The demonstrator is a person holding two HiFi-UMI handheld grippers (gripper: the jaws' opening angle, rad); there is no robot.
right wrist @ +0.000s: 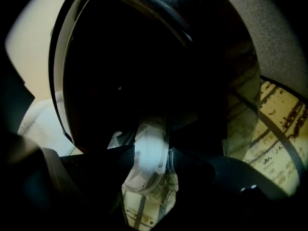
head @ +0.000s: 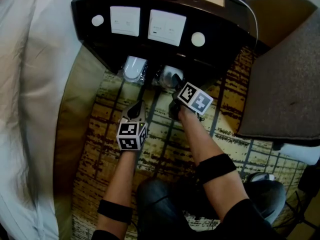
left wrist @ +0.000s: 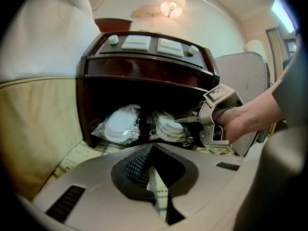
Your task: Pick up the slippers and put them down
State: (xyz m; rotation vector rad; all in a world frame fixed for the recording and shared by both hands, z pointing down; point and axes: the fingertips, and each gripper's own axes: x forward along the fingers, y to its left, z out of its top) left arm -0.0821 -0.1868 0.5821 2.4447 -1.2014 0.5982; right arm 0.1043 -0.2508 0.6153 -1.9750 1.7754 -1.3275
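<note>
Right tool point(head: 173, 82) astride slipper point(right wrist: 150, 150), patterned carpet point(head: 102, 134), nightstand point(head: 150, 51)

Wore black left forearm band point(head: 115, 210), black right forearm band point(head: 216, 167), dark trousers point(head: 160, 204); my left gripper point(left wrist: 150, 148) carried a black-and-white marker cube point(head: 131, 135).

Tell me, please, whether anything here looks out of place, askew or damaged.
Nothing is spilled or damaged. It is only slightly untidy: the left slipper pack and the right slipper pack lean crookedly in the bottom opening of the nightstand, with their plastic wrappers crumpled. The right one stands between the open jaws of the right claw.
</note>
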